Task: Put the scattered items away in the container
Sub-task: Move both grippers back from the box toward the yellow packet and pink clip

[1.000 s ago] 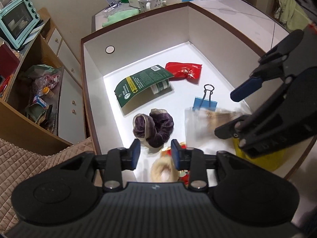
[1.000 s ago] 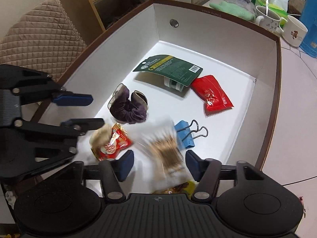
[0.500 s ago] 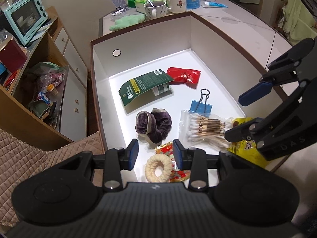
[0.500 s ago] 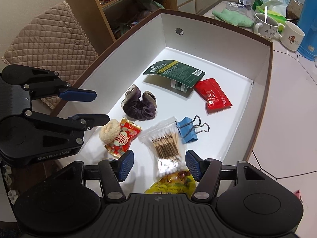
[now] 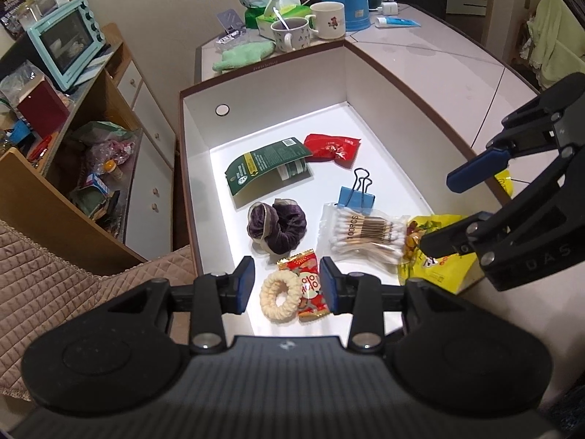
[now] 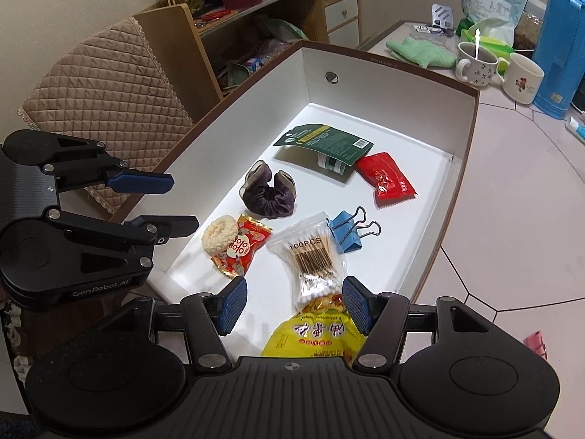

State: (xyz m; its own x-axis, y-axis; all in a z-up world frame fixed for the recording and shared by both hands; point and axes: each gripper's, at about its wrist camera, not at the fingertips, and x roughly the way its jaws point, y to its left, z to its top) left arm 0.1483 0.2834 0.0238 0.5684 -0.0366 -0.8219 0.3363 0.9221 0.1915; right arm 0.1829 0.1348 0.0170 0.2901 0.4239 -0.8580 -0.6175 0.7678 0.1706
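A white box with a brown rim [image 5: 263, 69] [image 6: 471, 135] holds several items: a green card pack [image 5: 263, 168] [image 6: 325, 141], a red sachet [image 5: 332, 146] [image 6: 387, 179], a purple scrunchie [image 5: 278, 221] [image 6: 268, 190], a blue binder clip [image 5: 356, 194] [image 6: 345, 230], a cotton swab bag [image 5: 362, 232] [image 6: 310, 256], a cream hair tie [image 5: 279, 298] [image 6: 219, 236], a red snack packet [image 5: 309, 287] [image 6: 243, 248] and a yellow snack bag [image 5: 435, 256] [image 6: 314, 333]. My left gripper [image 5: 287, 285] [image 6: 172, 203] hangs open above the near left end. My right gripper [image 6: 294, 305] [image 5: 449, 216] hangs open above the yellow bag.
Two mugs [image 5: 292, 33] [image 6: 475, 62], a green cloth [image 5: 243, 55], a blue jug [image 6: 557, 40] and a tissue box stand on the counter beyond the box. A shelf unit with a teal oven [image 5: 67, 40] is at the left, a quilted chair back [image 6: 102, 84] beside it.
The cotton swab bag dropped from the open right gripper and now lies still in the box. Both grippers have risen and drawn back from the box floor.
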